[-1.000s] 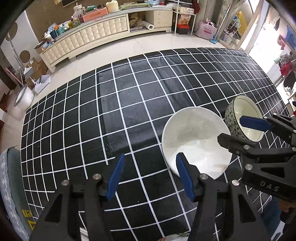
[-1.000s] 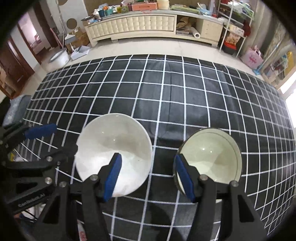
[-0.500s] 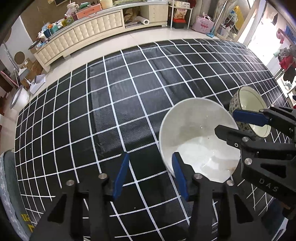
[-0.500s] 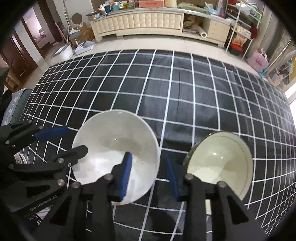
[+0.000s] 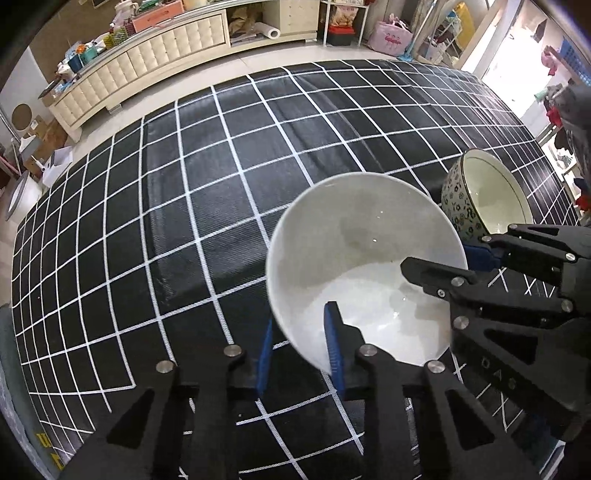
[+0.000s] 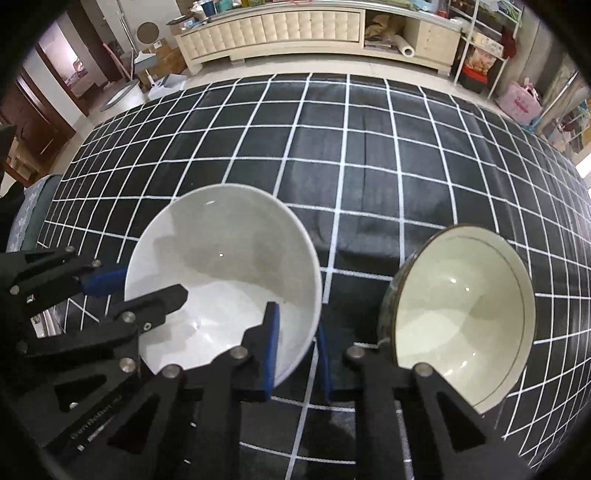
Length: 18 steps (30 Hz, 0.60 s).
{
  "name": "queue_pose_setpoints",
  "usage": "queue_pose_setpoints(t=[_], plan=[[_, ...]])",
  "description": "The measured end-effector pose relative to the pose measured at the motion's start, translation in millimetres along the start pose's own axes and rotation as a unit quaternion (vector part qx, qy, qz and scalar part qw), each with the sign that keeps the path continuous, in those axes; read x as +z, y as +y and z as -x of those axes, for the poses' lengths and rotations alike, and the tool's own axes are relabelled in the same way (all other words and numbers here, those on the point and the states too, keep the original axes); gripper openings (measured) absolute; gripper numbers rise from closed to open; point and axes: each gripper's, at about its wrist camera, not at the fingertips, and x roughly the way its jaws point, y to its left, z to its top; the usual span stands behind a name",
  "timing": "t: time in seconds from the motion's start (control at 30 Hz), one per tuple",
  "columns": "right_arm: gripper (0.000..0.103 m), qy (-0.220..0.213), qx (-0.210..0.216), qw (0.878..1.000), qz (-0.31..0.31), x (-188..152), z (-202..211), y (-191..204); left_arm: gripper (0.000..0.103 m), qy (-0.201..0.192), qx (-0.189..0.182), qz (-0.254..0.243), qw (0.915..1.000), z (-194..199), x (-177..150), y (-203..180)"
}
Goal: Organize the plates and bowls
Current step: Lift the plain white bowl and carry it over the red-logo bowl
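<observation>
A plain white bowl (image 5: 362,258) stands on the black, white-gridded tablecloth (image 5: 221,184). My left gripper (image 5: 300,349) straddles its near-left rim, one blue pad inside and one outside, jaws closing onto the wall. From the other side my right gripper (image 6: 297,356) clamps the same white bowl (image 6: 229,251) at its right rim, jaws also closing. Each gripper shows in the other's view: the right gripper (image 5: 439,260) and the left gripper (image 6: 144,286). A second bowl (image 5: 491,199), flower-patterned outside and cream inside, sits just right of the white one, as the right wrist view's patterned bowl (image 6: 461,306) shows. No gripper touches it.
The tablecloth stretches far ahead with nothing else on it. Beyond its far edge lies a pale floor and a long cream sideboard (image 5: 147,62) loaded with clutter. A pink bag (image 5: 393,33) and shelves stand at the back right. A grey cushion (image 6: 33,214) borders the table's left side.
Both pairs of jaws have narrowed from wide apart to close around the white bowl's rim. The left gripper came down and nearer to the bowl. The right gripper hardly moved.
</observation>
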Motion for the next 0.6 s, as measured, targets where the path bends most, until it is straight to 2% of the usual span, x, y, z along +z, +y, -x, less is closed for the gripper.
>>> queue_pose_setpoints(t=[0.13, 0.33, 0.6], plan=[[0.018, -0.006, -0.009, 1.000, -0.001, -3, 3, 3, 0.019, -0.001, 0.014, -0.004, 0.9999, 0, 0, -6], [0.016, -0.001, 0.010, 1.000, -0.015, -11, 11, 6, 0.012, -0.003, 0.025, -0.004, 0.9997, 9, -7, -7], [0.016, -0.017, 0.012, 1.000, -0.017, -22, 37, 20, 0.011, -0.011, 0.037, 0.004, 0.9993, 33, -28, -8]])
